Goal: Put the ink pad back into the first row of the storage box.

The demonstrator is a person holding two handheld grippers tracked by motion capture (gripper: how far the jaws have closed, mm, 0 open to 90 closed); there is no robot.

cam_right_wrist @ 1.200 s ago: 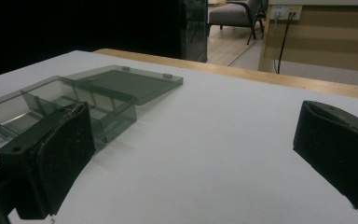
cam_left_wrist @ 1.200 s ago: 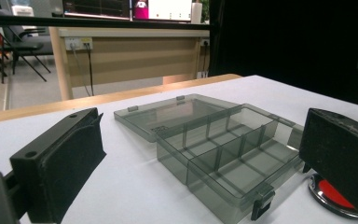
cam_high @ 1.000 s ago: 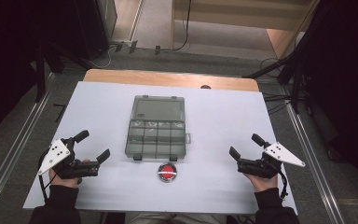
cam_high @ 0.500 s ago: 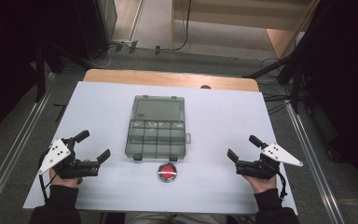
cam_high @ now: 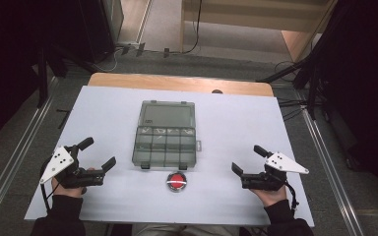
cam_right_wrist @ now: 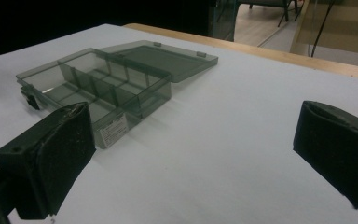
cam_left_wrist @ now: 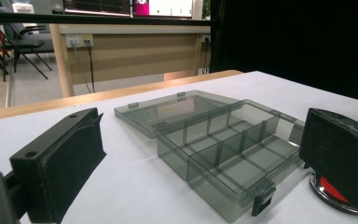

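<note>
A smoky clear compartment box lies mid-table, its lid folded flat to the far side and its several cells looking empty. A round red disc with a metal rim sits just in front of it. My left gripper rests open at the near left, apart from the box. In the left gripper view, the box and the disc lie beyond the open gripper. My right gripper stands open at the near right. Its own view has the box past the open gripper.
A white sheet covers the table, with a bare wooden strip along the far edge and a small dark spot on it. Metal rails run along both sides on the floor. A wooden desk stands beyond the table.
My right gripper has slid a little to the left and nearer the front edge. The left gripper, the box and the disc have stayed put.
</note>
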